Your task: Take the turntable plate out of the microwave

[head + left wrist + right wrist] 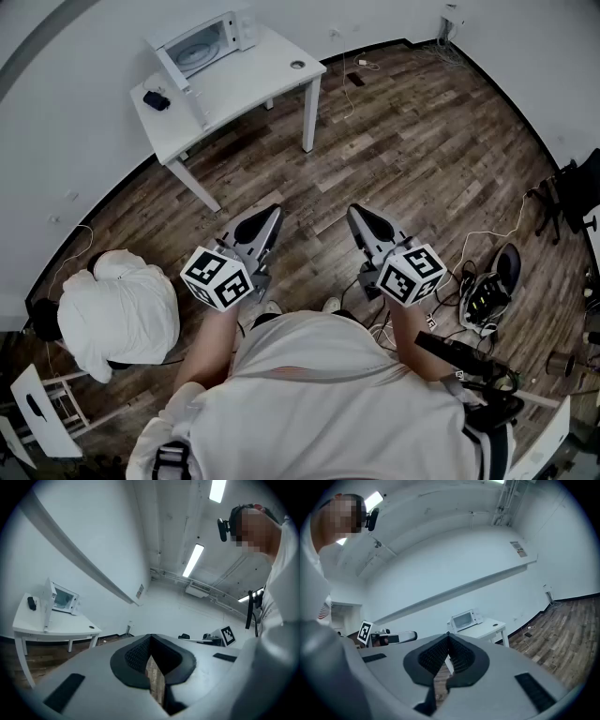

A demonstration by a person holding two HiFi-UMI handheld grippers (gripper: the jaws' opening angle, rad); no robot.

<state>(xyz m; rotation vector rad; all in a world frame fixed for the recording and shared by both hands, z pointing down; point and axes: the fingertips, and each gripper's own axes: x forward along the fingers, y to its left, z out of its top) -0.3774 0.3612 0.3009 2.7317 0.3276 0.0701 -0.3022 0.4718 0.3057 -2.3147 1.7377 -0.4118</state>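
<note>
microwave [202, 42]: white casing, pale grey-blue door window
table [258, 75]: plain white, top and legs alike
small object on table [156, 99]: black
floor [422, 159]: dark brown wood planks, streaked with lighter grain
wall [66, 84]: plain white
left gripper [272, 217]: grey shell, black pads with fine grid texture, cube with black-and-white square markers
right gripper [358, 217]: same grey and black, cube likewise black-and-white
shirt [328, 394]: white
seated person's top [117, 314]: white
</note>
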